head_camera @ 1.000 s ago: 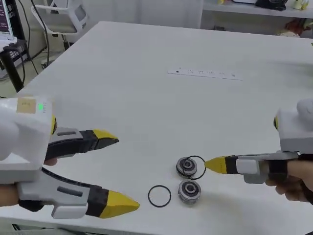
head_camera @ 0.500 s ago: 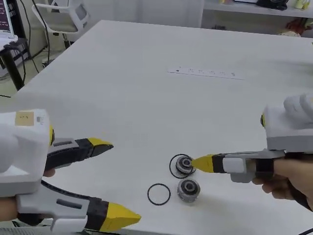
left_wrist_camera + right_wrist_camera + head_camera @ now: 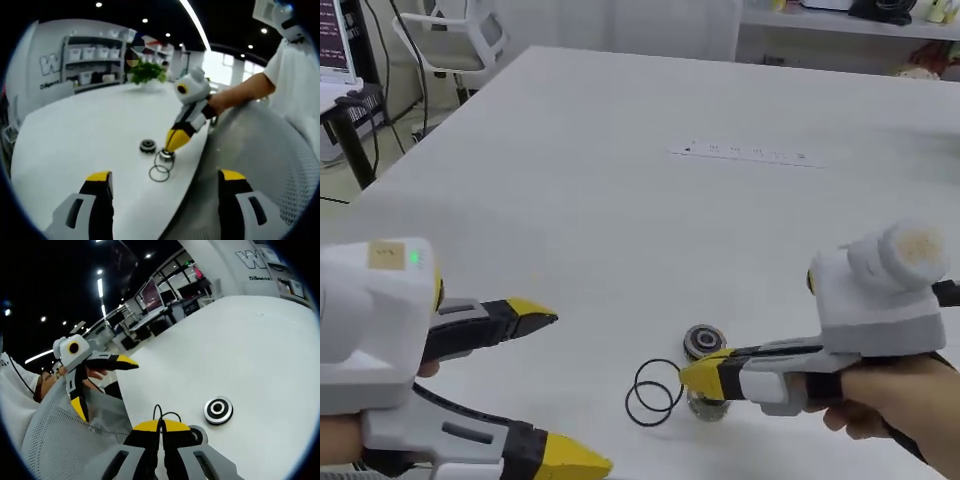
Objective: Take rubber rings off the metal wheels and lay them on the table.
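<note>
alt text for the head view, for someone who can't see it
The right gripper, jaws shut, pinches a thin black rubber ring over the near metal wheel, the far wheel just behind, on a white table. A second ring lies close by; the left gripper is open at lower left.

A: The far half of the table (image 3: pixel 620 190) is seen bare up to the power strip (image 3: pixel 745 154). Wide passage is offered there.

B: Near edge?

A: Crowded. The rear wheel (image 3: pixel 704 341) is exposed from above. The front wheel (image 3: pixel 706 407) is partly covered by the right gripper (image 3: pixel 690 375), jaws closed on the held ring (image 3: pixel 657 377). The loose ring (image 3: pixel 647 404) is overlapped by it, just beside the wheels.

B: Left side?

A: The left gripper (image 3: pixel 578 392) is held wide open at the table edge. Bare table is seen between it and the rings. A chair (image 3: pixel 450 40) is parked off the far-left corner.
</note>
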